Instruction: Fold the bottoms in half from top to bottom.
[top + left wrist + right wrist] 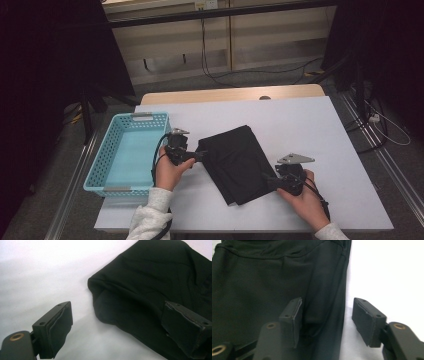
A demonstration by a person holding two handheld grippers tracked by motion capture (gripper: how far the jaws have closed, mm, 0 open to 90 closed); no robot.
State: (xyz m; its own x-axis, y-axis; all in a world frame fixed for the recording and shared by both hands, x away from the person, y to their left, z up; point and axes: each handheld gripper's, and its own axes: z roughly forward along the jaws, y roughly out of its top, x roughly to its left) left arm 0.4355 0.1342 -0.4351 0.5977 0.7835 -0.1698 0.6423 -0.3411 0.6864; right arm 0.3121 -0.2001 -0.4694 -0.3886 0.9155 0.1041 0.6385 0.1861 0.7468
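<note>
Jaws of the left gripper (115, 325) stand wide apart in the left gripper view, one at the lower left of the frame over bare white table (37, 270), the other at the lower right over the black folded cloth (155, 282); a rounded corner of the cloth lies between them, and nothing is clamped. The right gripper (325, 320) is likewise open in the right gripper view: its left jaw sits over the cloth (262, 282), its right jaw over the white surface, and the cloth's long edge runs up the frame between the two. In the high view the left gripper (200, 155) meets the cloth (235, 162) at its left edge near the centre of the frame, held by the left hand (170, 172), while the right gripper (270, 180) reaches the cloth's lower right edge, held by the right hand (305, 197). The cloth lies flat and slanted on the white table (310, 125), about mid-frame. Just left of the left gripper stands a light blue perforated basket (97, 172) at the table's left edge, nothing seen inside it. The high view alone gives this basket, the wooden table edge at the back, the cables (220, 75) on the floor beyond, and dark curtains at both upper corners. The close views give what it lacks: stitched seams and layered folds in the cloth. Whether either lower pad touches the fabric is hard to make out, since black pads merge with black cloth.
</note>
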